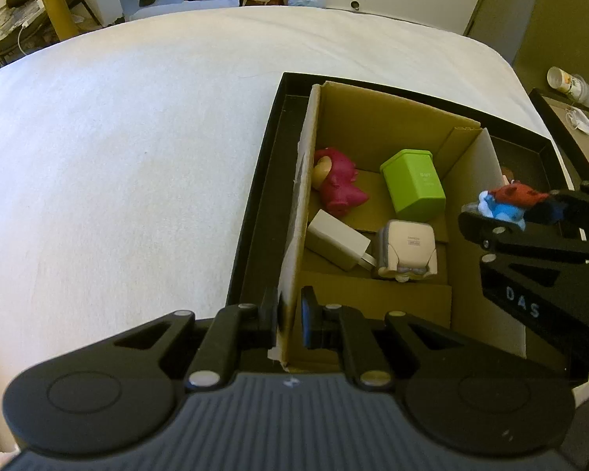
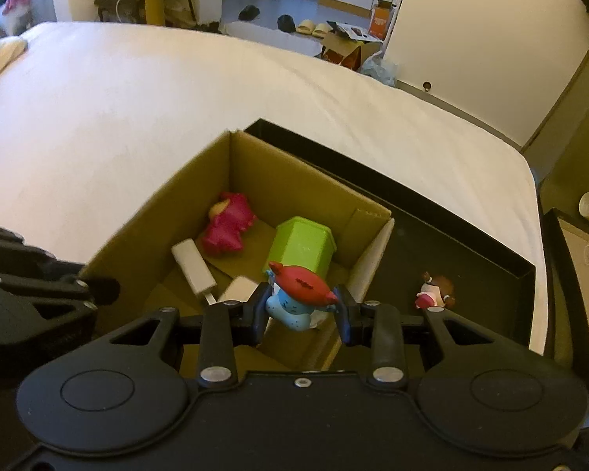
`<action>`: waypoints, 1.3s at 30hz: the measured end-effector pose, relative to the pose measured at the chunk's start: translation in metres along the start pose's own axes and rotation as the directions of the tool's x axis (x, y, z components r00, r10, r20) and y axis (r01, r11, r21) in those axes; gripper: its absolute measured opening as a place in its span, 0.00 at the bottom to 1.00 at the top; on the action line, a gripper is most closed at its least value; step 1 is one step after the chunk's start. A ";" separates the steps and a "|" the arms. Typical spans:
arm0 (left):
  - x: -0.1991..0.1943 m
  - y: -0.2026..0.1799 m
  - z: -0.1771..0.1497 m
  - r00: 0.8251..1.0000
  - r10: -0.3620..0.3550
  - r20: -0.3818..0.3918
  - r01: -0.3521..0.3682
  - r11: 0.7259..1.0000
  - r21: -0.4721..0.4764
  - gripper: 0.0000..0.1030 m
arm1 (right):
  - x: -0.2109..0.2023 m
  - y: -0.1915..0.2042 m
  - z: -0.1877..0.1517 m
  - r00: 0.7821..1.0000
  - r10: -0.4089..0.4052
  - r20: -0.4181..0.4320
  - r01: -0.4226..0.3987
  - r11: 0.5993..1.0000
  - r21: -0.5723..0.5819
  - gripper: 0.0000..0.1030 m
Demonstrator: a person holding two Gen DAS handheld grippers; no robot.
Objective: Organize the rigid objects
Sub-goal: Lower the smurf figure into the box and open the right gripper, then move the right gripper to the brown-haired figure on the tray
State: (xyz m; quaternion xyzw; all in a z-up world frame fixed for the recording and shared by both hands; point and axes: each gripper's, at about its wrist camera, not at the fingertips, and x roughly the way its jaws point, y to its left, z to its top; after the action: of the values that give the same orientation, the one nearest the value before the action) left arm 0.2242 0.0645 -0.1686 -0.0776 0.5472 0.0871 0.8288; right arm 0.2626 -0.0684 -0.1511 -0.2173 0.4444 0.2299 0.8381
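We see an open cardboard box (image 2: 255,180) standing in a black tray (image 2: 471,235). In the box: pink figurine (image 2: 225,227) lying on its side, green lidded container (image 2: 300,245) tilted, white charger (image 2: 192,265) flat w/ prongs out, beige cube-shaped gadget (image 1: 406,247). Blue figurine w/ red cap (image 2: 298,294) held above the box. Small brown-haired figurine (image 2: 434,288) in the tray, outside the box.

cardboard box (image 2: 255,180): 1
black tray (image 2: 471,235): 1
toy figures: 3 – pink (image 2: 227,227), blue with red hat (image 2: 296,294), small brown-haired one (image 2: 434,288)
green container (image 2: 302,245): 1
white chargers: 2 – (image 1: 335,241), (image 1: 406,247)
grippers: 2 – left (image 1: 288,314), right (image 2: 300,308)
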 end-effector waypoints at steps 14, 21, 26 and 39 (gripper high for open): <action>0.000 -0.002 0.001 1.000 0.005 -0.002 -0.005 1.000 0.010 0.10 | -0.006 -0.001 -0.002 1.000 -0.004 0.031 0.004 1.000 0.001 0.38; 0.001 -0.002 0.001 1.000 0.011 -0.005 -0.011 1.000 0.014 0.10 | -0.025 -0.018 -0.005 0.997 0.019 0.079 -0.025 0.996 0.080 0.38; 0.003 -0.004 0.001 1.000 0.025 -0.010 -0.024 0.999 0.022 0.10 | -0.032 -0.033 -0.010 0.994 0.039 0.104 -0.052 0.990 0.130 0.38; 0.005 -0.011 0.001 0.997 0.075 -0.017 -0.075 0.996 0.038 0.10 | -0.036 -0.072 -0.035 0.984 0.062 0.168 -0.100 0.968 0.231 0.41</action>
State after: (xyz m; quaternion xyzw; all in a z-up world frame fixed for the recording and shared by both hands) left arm 0.2289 0.0546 -0.1722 -0.0421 0.5587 0.1072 0.8213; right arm 0.2638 -0.1524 -0.1270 -0.0776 0.4088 0.2257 0.8809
